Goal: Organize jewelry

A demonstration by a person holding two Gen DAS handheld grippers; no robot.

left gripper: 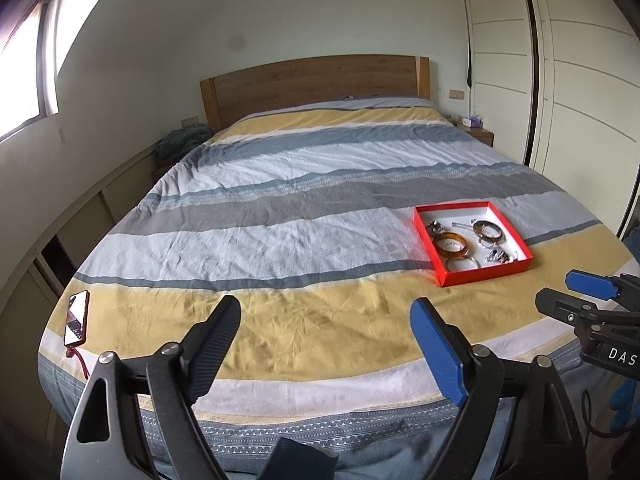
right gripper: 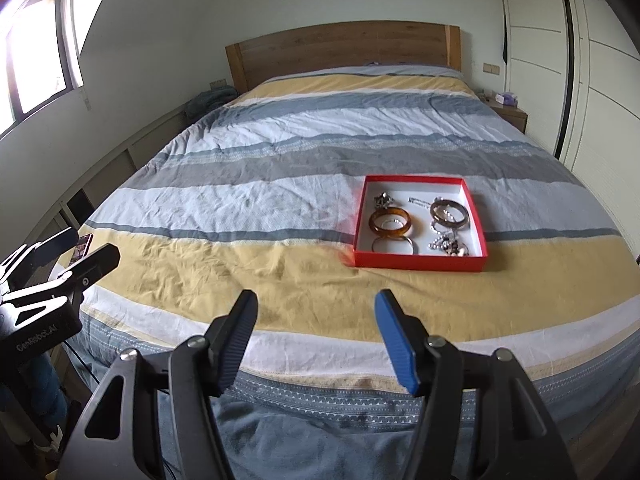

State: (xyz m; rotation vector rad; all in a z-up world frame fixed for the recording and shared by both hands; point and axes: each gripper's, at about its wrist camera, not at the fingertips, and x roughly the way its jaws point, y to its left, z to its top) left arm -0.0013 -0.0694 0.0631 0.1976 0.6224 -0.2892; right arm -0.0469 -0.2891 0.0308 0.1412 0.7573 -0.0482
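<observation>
A shallow red box with a white inside lies on the striped bedspread, near the foot of the bed on the right. It holds an amber bangle, a dark bangle, a thin silver bangle, and several small silver pieces. My left gripper is open and empty over the yellow stripe, left of the box. My right gripper is open and empty, short of the box; it also shows in the left wrist view.
A phone with a red cord lies at the bed's left front corner. A wooden headboard stands at the far end. A nightstand and white wardrobe doors are on the right, a window on the left.
</observation>
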